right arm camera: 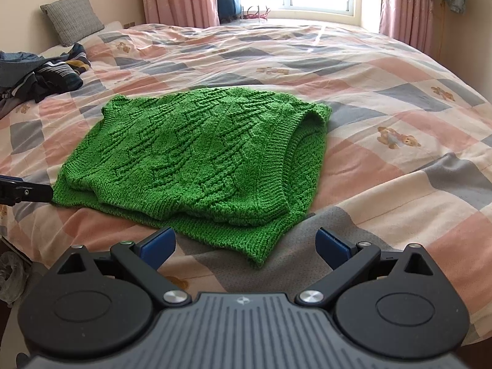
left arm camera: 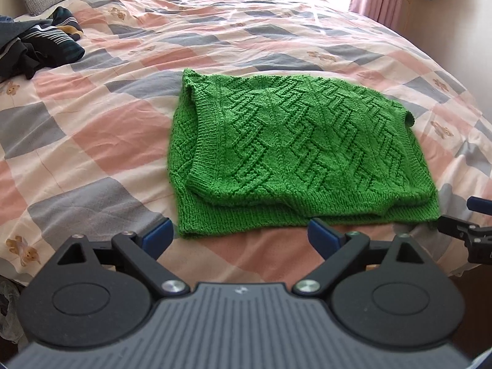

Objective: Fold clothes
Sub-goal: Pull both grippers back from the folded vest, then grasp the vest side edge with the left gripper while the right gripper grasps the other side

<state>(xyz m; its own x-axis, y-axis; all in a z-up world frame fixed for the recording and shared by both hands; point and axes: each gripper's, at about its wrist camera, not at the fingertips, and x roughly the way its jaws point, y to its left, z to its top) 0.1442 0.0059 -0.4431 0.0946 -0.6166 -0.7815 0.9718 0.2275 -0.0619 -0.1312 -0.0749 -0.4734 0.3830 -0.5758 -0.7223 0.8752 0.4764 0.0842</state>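
With green knitted sweater [left arm camera: 276, 153] folded at centre frame on the patchwork bed [left arm camera: 92, 138]: left gripper [left arm camera: 240, 236] spread wide, empty, just short of near hem. Right gripper [right arm camera: 246, 243] likewise spread, empty, straddling near corner. Dark clothes pile [left arm camera: 37, 46] at upper left, well apart.

sweater [left arm camera: 283, 150] mid-bed [left arm camera: 92, 129], clothes pile [left arm camera: 40, 46] (far-left)

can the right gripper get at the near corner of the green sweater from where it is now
Probably yes: the right gripper is open, and the green sweater has its near corner lying just ahead of it on the quilt, nothing between.
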